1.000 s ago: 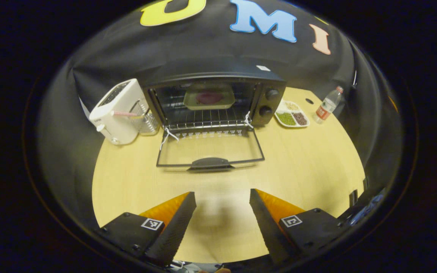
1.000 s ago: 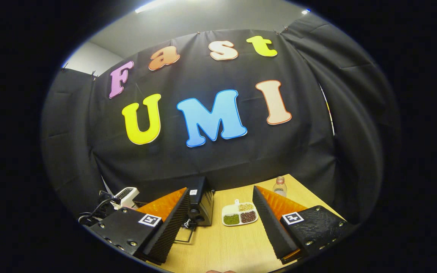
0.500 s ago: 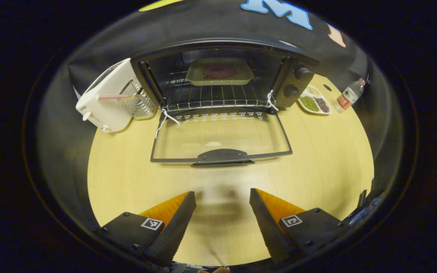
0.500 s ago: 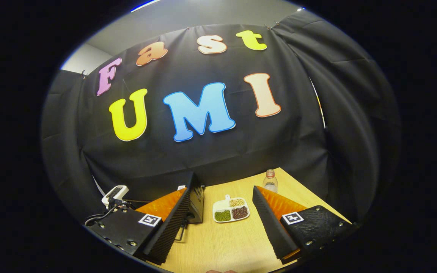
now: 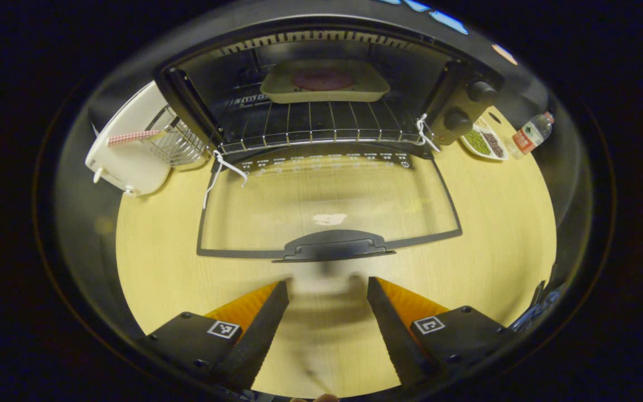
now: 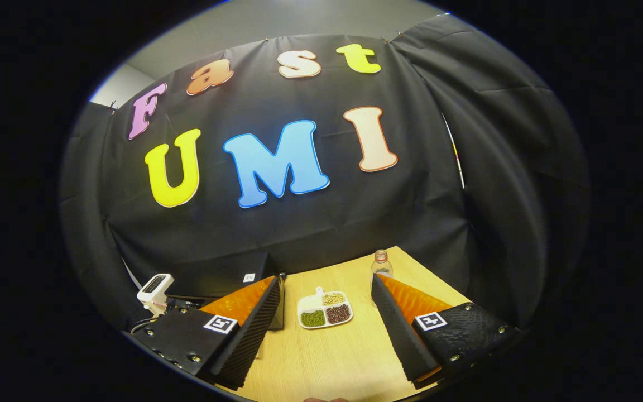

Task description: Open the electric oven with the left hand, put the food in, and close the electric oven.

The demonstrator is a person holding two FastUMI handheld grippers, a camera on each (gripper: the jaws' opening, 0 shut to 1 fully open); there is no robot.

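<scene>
the electric oven (image 5: pixel 327 67) stands at the far edge of the table (image 5: pixel 500 223), its glass door (image 5: pixel 327 206) dropped flat onto the tabletop toward me. inside, a shallow tray (image 5: pixel 324 89) with a dark round piece of food (image 5: pixel 322 80) sits at the back of the wire rack (image 5: pixel 321 125). white string (image 5: pixel 224 167) hangs from the door hinge on the left of the left gripper view, and another bit is tied at the opposite hinge. the door's dark handle (image 5: pixel 334 248) lies at the door's near edge, and my left gripper (image 5: pixel 327 287) hovers just short of it, fingers spread apart with nothing between them, only bare table below. two knobs (image 5: pixel 469 106) sit on the oven's control panel.

toward the table's far left corner a white toaster (image 5: pixel 126 151) stands by a small wire basket (image 5: pixel 179 142) beside the oven. past the knobs, a divided dish (image 5: pixel 486 144) of green and dark beans lies on the table, and a plastic bottle (image 5: pixel 529 134) stands just beyond it near the far right corner.

in the right gripper view my right gripper (image 6: pixel 326 290) is raised over the table and pointed at the black cloth wall (image 6: pixel 310 223), fingers wide apart and empty. between them i see the divided dish (image 6: pixel 324 310) and the bottle (image 6: pixel 380 265); a dark corner of the oven (image 6: pixel 254 273) and the toaster (image 6: pixel 154 286) show behind the finger on that view's left.
</scene>
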